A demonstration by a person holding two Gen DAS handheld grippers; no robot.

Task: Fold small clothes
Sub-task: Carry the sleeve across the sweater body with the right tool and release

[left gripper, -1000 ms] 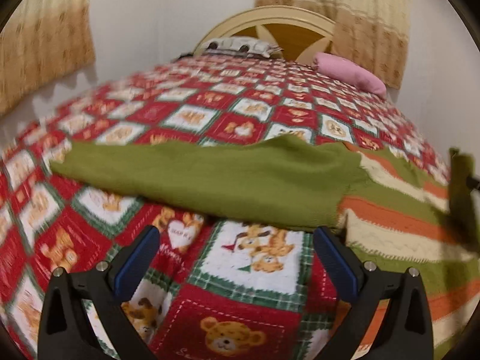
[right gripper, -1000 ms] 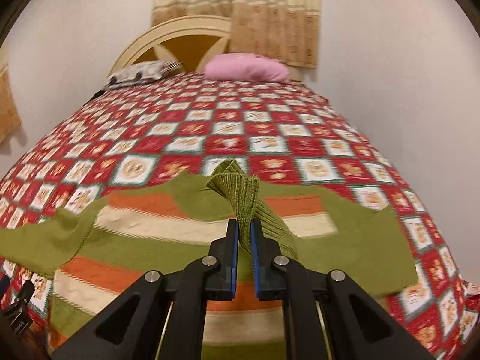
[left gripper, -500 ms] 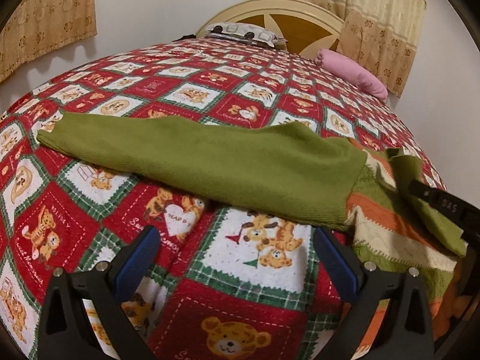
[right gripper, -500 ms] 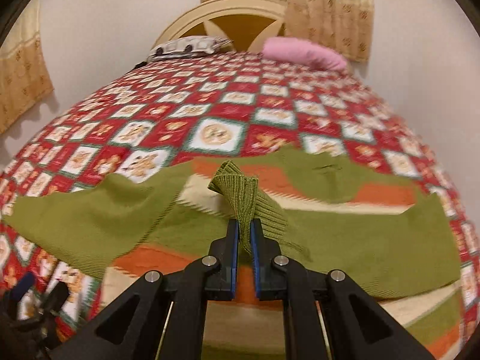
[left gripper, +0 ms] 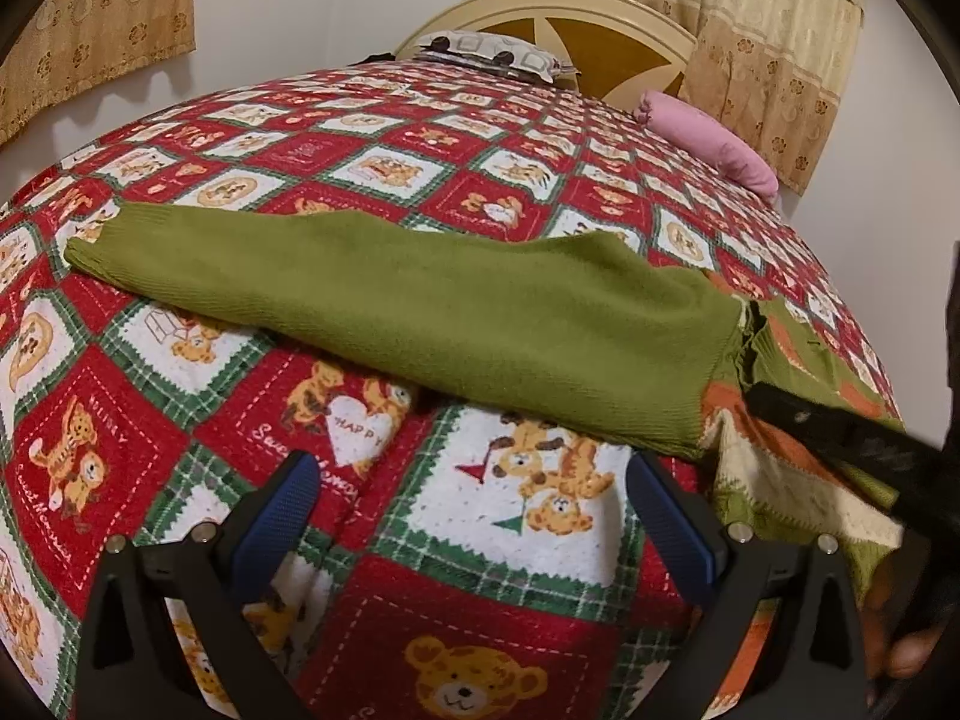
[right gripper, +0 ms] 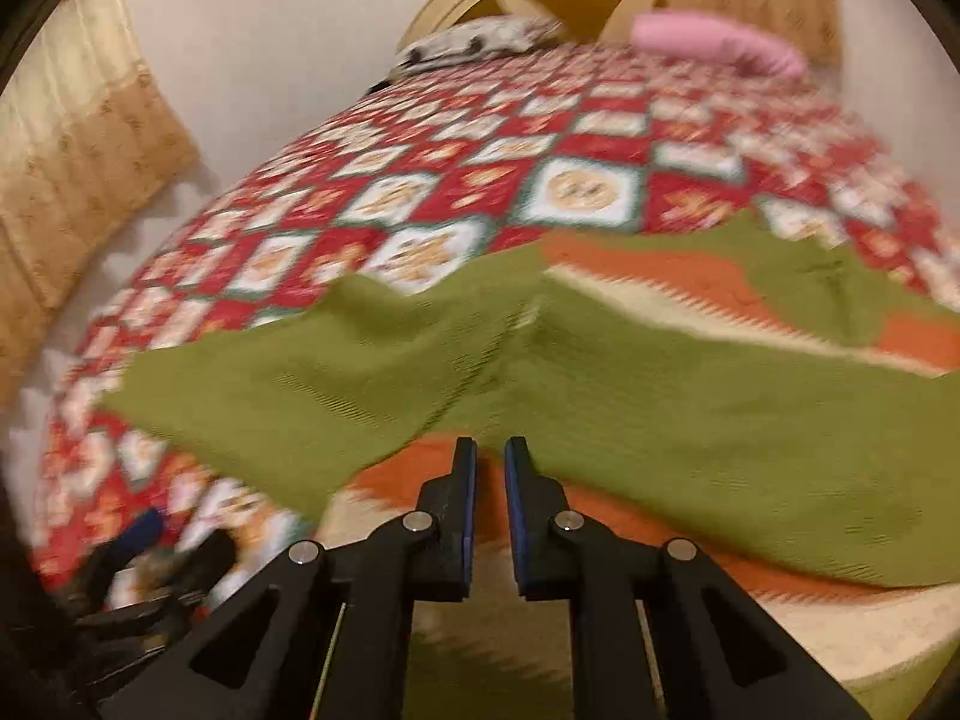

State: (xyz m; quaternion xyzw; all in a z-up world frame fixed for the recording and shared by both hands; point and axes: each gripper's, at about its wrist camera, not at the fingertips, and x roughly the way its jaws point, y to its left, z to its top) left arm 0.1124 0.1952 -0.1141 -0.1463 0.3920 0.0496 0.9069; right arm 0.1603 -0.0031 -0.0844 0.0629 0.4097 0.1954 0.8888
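The sweater [left gripper: 420,312] lies across the bed's [left gripper: 480,600] near end, partly cut off; left hand-held gripper [left gripper: 474,516] gapes empty, the blurred right hand-held gripper's [right gripper: 491,468] jaws have just parted slightly, nothing between

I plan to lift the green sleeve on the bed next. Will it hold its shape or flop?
The green sleeve is knit and follows the blanket's bumps, so it will probably droop from whatever point is pinched. Its ribbed, fuzzy surface suggests it won't slip easily. Joined to the sweater, it would likely tug that along.
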